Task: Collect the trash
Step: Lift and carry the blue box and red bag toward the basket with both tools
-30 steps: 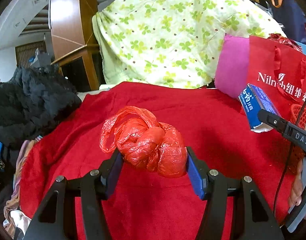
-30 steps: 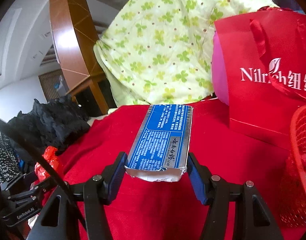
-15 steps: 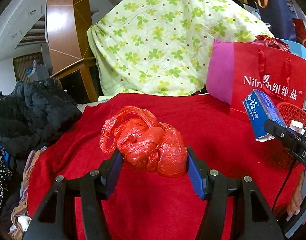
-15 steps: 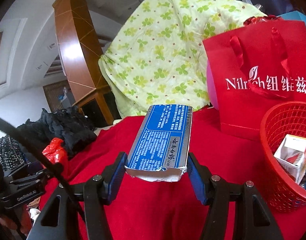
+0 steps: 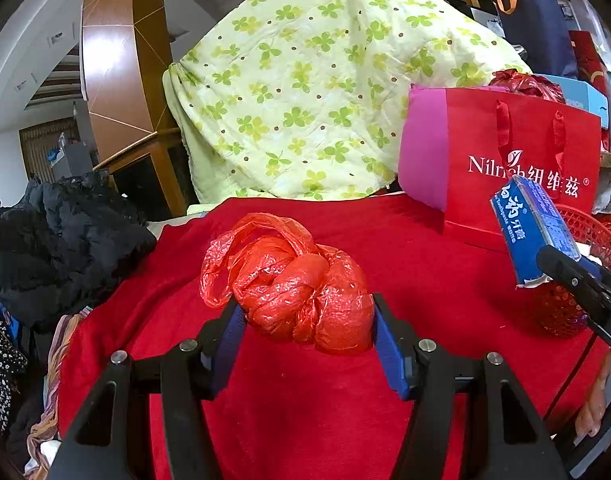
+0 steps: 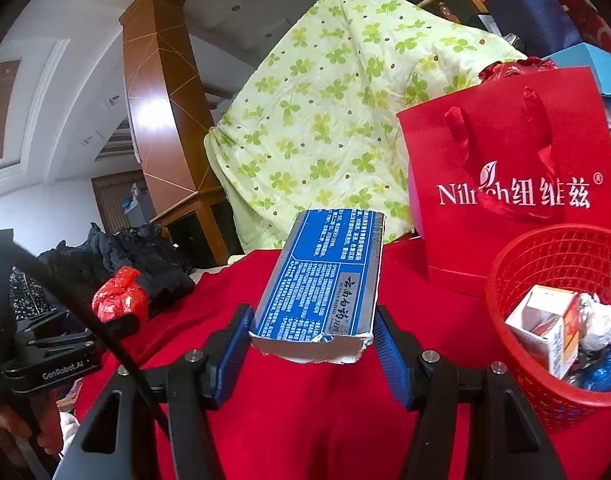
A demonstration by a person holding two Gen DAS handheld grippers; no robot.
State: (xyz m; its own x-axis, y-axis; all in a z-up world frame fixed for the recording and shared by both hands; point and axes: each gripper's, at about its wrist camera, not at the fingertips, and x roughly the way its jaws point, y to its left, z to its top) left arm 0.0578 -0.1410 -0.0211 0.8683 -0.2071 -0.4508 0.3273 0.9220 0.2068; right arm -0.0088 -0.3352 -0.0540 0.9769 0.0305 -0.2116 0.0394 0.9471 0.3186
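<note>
Left gripper (image 5: 305, 330): jaws clamped on a crumpled red plastic bag (image 5: 293, 280), pads pressed to both sides, bundle held clear above the red cloth (image 5: 305, 420) over what looks like a worktop, though the surface beneath stays hidden. Same bag (image 6: 119, 300) visible at far left of the right wrist view.

Right gripper (image 6: 311, 338): jaws clamped on a blue toothpaste box (image 6: 321, 272), torn open end nearest the camera, long side pointing away and tilted up. Same box (image 5: 533, 228) at right edge of the left wrist view, just in front of the red mesh basket (image 5: 597, 236).

Red mesh basket (image 6: 517, 268) to the right of the held box, close beside it, standing on the cloth; inside, a small carton (image 6: 545, 328), crumpled white paper (image 6: 601, 320) and something blue (image 6: 601, 372).

Behind the basket, an upright red paper gift bag (image 6: 505, 140) with white lettering. Further back, a green clover-print quilt (image 5: 313, 92) draped high. Dark clothing (image 5: 57, 240) heaped at left.
</note>
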